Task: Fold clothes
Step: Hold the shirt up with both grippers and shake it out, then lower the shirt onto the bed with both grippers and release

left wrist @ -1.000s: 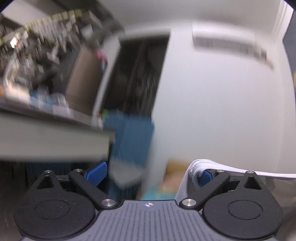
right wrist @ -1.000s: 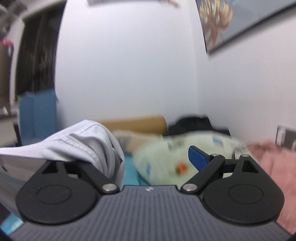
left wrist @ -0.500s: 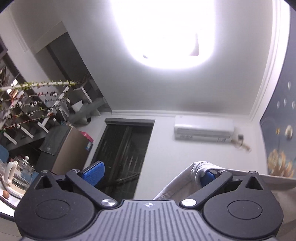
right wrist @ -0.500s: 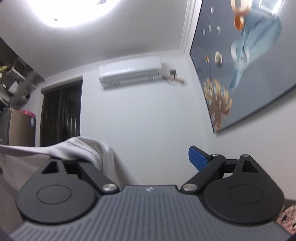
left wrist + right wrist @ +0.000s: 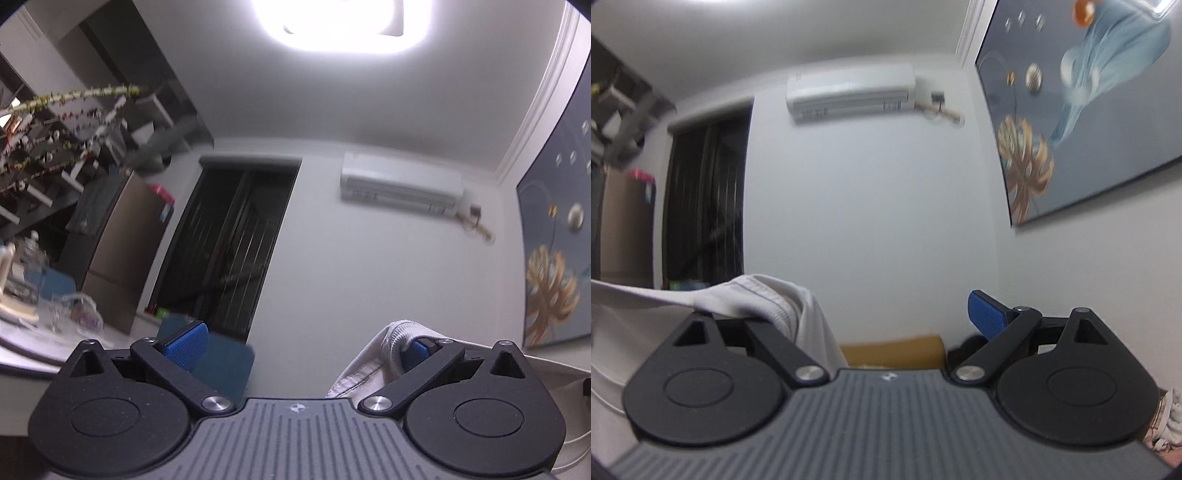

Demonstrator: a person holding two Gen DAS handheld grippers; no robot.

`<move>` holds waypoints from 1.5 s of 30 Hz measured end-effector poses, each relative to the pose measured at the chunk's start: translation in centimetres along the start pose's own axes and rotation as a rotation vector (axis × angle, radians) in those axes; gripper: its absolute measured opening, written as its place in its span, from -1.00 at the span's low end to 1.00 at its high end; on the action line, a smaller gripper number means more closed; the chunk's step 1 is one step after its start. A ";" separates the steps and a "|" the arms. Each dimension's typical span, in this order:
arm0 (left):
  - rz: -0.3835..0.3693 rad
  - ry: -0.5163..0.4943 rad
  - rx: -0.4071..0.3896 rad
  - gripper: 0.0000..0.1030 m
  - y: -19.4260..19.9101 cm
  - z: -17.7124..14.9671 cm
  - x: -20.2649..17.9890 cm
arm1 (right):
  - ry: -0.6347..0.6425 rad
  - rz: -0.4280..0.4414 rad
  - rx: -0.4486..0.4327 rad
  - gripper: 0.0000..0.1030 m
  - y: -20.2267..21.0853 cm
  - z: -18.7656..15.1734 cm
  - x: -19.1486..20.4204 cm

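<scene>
A pale grey-white garment is stretched between my two grippers, both raised and pointing at the far wall. In the left wrist view the garment [image 5: 384,343] is draped over the right finger, its ribbed hem wrapped around the blue pad. My left gripper [image 5: 301,343] stands wide open, and its left blue pad [image 5: 186,339] is bare. In the right wrist view the garment [image 5: 750,299] hangs over the left finger and hides it. My right gripper [image 5: 875,314] is also wide open, with its right blue pad [image 5: 984,314] bare.
A dark doorway [image 5: 236,251] and a wall air conditioner [image 5: 400,186] are ahead. A large painting [image 5: 1082,103] hangs on the right wall. Shelves [image 5: 55,147] and a cluttered table [image 5: 33,325] are at the left. A cardboard box [image 5: 892,354] sits low ahead.
Both grippers swung up from the bed and room level towards the ceiling, then tipped slightly back down. The garment stayed hooked over one finger of each.
</scene>
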State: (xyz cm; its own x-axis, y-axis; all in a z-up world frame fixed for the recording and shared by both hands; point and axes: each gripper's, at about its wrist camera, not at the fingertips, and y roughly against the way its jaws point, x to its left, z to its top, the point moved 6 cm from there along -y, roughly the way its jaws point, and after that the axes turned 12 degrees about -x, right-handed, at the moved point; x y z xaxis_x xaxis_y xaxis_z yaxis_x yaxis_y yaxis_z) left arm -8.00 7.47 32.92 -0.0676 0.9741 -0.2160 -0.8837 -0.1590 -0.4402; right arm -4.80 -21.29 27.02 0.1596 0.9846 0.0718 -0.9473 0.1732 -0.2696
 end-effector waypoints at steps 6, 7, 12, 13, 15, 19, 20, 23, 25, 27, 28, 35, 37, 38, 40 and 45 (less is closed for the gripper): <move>0.028 -0.101 0.127 1.00 -13.6 -14.1 1.2 | 0.042 0.004 0.147 0.78 -13.5 -11.4 2.1; 0.036 -0.111 0.150 1.00 -15.9 -16.8 1.5 | 0.048 0.004 0.172 0.78 -16.0 -13.4 2.6; 0.061 -0.073 0.298 1.00 -27.5 -32.2 3.5 | -0.018 -0.009 0.329 0.77 -29.4 -25.5 4.5; 0.066 -0.065 0.330 1.00 -29.6 -35.9 4.1 | -0.033 -0.006 0.345 0.77 -32.0 -28.0 4.7; 0.079 -0.067 0.380 1.00 -33.3 -43.1 5.3 | -0.029 0.007 0.372 0.77 -36.9 -33.4 5.6; 0.125 -0.085 0.519 1.00 -38.6 -57.8 7.7 | 0.058 0.046 0.432 0.77 -45.0 -45.1 8.0; 0.135 -0.096 0.565 1.00 -39.4 -61.3 8.2 | 0.079 0.055 0.447 0.77 -47.1 -48.0 8.6; 0.158 -0.117 0.671 0.99 -40.8 -70.3 9.5 | 0.166 0.075 0.550 0.77 -49.9 -56.4 10.1; 0.155 -0.134 0.745 0.98 -40.8 -74.7 10.2 | 0.185 0.097 0.625 0.77 -51.1 -60.6 10.4; 0.131 -0.143 0.837 0.96 -40.9 -77.8 10.8 | 0.194 0.123 0.695 0.77 -51.8 -63.8 10.7; 0.111 -0.146 0.890 0.96 -41.0 -79.0 11.0 | 0.192 0.138 0.726 0.77 -51.8 -64.8 10.8; -0.030 -0.247 1.203 1.00 -41.4 -82.5 10.7 | 0.209 0.352 0.934 0.77 -50.3 -67.0 13.6; -0.033 -0.218 1.233 1.00 -41.3 -81.7 11.0 | 0.209 0.402 0.952 0.77 -49.7 -66.3 14.7; -0.037 -0.206 1.242 1.00 -41.2 -81.1 11.1 | 0.211 0.410 0.943 0.77 -49.5 -65.7 15.1; -0.047 -0.212 1.207 1.00 -40.5 -78.5 10.9 | 0.202 0.398 0.903 0.77 -48.5 -64.2 15.7; -0.038 -0.174 1.037 1.00 -35.6 -70.6 10.5 | 0.211 0.306 0.725 0.77 -44.2 -58.2 15.6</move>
State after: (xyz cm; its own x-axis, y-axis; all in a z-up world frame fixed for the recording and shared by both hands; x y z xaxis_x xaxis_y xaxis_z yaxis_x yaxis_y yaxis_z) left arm 55.51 11.94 -15.21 -0.0243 0.9983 -0.0536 -0.8445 0.0082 0.5354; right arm 55.80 -12.09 -15.86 -0.1550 0.9822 -0.1060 -0.8903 -0.0924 0.4459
